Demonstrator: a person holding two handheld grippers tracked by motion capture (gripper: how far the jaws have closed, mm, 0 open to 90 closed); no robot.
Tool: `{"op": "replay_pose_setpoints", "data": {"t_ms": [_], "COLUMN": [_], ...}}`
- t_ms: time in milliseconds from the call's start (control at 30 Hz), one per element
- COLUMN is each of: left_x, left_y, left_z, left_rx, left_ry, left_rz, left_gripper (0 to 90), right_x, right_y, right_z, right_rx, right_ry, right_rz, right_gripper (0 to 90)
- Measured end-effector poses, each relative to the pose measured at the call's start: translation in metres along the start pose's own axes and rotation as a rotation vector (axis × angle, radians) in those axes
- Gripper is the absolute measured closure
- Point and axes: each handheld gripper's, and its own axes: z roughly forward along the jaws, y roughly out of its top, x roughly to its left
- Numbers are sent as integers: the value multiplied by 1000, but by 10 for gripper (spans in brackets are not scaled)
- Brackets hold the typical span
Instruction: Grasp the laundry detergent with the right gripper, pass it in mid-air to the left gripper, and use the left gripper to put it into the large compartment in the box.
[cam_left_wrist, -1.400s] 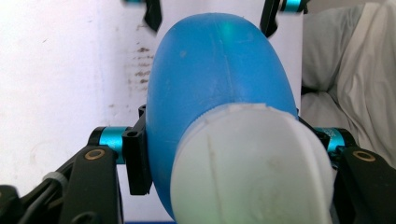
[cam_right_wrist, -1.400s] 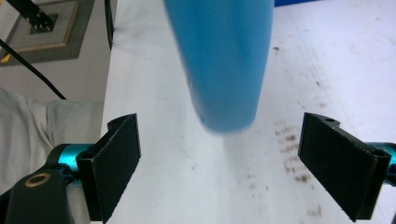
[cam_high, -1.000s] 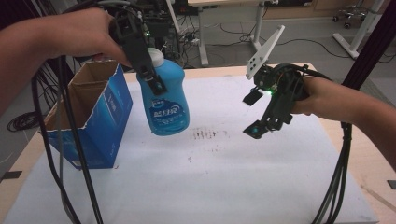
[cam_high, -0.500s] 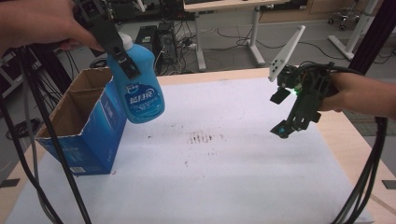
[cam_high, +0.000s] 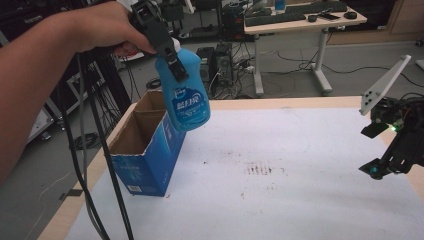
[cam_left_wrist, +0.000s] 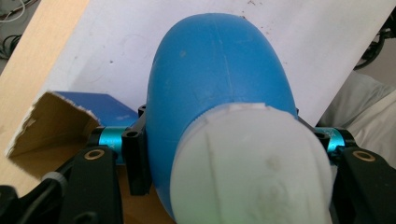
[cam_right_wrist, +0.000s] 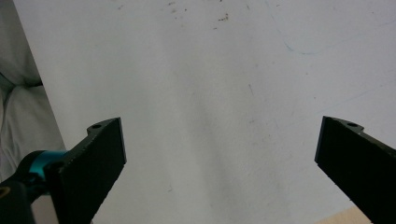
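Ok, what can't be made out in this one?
- Box inside: high view, its near wall hides the bottom, so any contents can't be told.
- Bottle label: high view, print too small to read; the left gripper covers the neck.
- Bottle base: left gripper view, the white cap and blue body block it.
- Right gripper: high view, partly cut by the right edge.

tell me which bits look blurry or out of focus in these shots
Left gripper view: the bottle sits so near the lens that its white cap is soft and washed out. Right gripper view: jaw tips fairly crisp, white table cover evenly lit. High view: mildly soft overall, box readable.
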Motion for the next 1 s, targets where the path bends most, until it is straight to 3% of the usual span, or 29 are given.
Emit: {"op": "replay_pose_setpoints", "data": {"t_ms": [300,667,1000], "left_x": [10,21,29], "left_y": [-26,-55,-84], "left_z": [-24,-40,-50], "left_rx": [-26,-48,-72], "left_ry": [8,22,37], "left_rz": [-37,-47,-87], "left_gripper": [378,378,378], "right_x": [-3,-3,-3], "right_y": [1,4,6], "right_z": [1,3,4], "right_rx": [-6,-11,-6], "right_ry": [5,10,12], "right_rz": [11,8,10], "right_gripper": [12,12,12]}}
